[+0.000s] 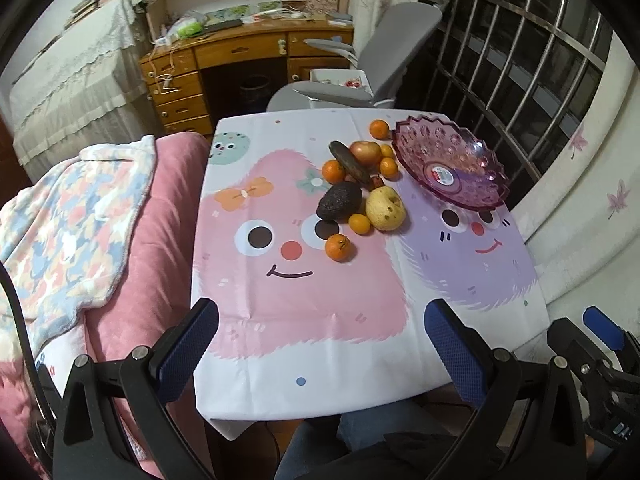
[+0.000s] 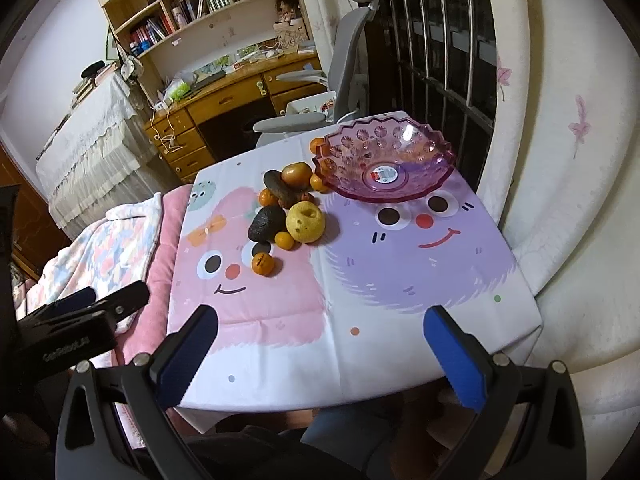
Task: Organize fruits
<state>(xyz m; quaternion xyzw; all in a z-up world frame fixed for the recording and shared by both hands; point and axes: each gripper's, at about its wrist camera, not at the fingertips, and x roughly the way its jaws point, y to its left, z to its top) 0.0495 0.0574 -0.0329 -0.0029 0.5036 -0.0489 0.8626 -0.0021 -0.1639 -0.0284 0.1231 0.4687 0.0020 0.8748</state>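
Note:
A pile of fruit lies mid-table: a dark avocado (image 1: 339, 201) (image 2: 265, 222), a yellow pear (image 1: 385, 208) (image 2: 305, 223), a reddish apple (image 1: 365, 152) (image 2: 296, 175), a dark cucumber (image 1: 349, 161) (image 2: 280, 189) and several small oranges, the nearest orange (image 1: 338, 247) (image 2: 263, 264) lying alone. An empty purple glass bowl (image 1: 450, 162) (image 2: 384, 164) stands right of the pile. My left gripper (image 1: 322, 328) hangs open over the table's near edge. My right gripper (image 2: 320, 330) is open too, well short of the fruit. Both hold nothing.
The table wears a cartoon-print cloth (image 1: 304, 300) (image 2: 360, 280). A pink bed with a blanket (image 1: 80, 216) borders the left side. A grey office chair (image 1: 360, 64) and a wooden desk (image 1: 224, 60) stand behind. A barred window (image 1: 520, 40) and a white wall lie to the right.

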